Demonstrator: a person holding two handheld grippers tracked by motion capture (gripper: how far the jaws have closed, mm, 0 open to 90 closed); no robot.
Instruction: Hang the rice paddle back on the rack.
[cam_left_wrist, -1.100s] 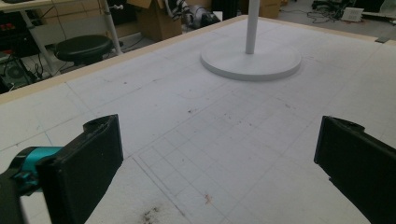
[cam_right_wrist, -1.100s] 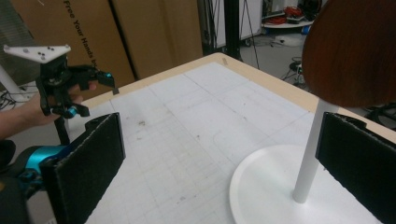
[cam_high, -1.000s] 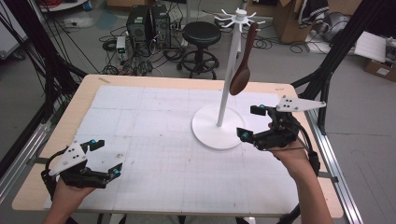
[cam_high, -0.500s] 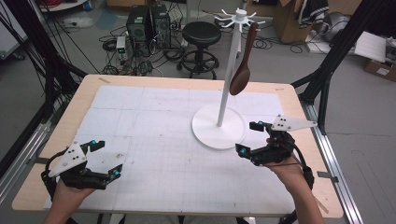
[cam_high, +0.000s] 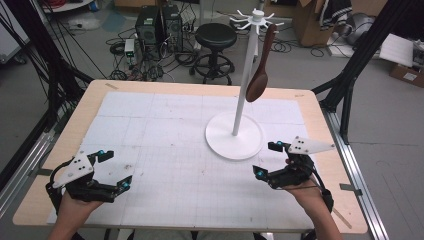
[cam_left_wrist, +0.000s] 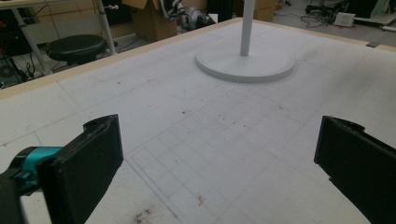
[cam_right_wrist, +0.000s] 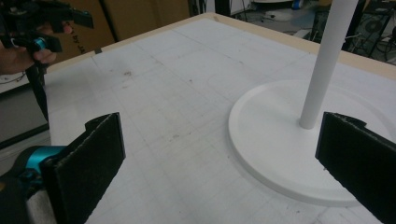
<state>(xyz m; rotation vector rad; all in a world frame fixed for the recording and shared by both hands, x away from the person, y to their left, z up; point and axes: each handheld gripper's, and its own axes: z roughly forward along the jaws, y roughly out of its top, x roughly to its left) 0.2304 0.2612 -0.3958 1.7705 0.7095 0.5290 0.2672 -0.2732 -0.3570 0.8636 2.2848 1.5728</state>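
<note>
A glossy dark wooden spoon (cam_high: 260, 75) hangs on a smooth matt white stand (cam_high: 234, 136) above a scuffed mat (cam_high: 165, 150).

Floor: grey concrete (cam_high: 390, 165), strewn with black cables (cam_high: 150, 65) at the far side.
Counter: pale wood edge (cam_high: 200, 87) under a white gridded mat (cam_high: 165, 150).
Far furniture: black round stool (cam_high: 215, 36); black computer towers (cam_high: 159, 24) to its left.
Far right: cardboard boxes (cam_high: 307, 22).
Frame: black struts (cam_high: 360, 55) right, more left.

place: lab | evidence: computer towers (cam_high: 159, 23), tangled floor cables (cam_high: 134, 60), cardboard boxes (cam_high: 310, 20), black rig frame (cam_high: 357, 55)
</note>
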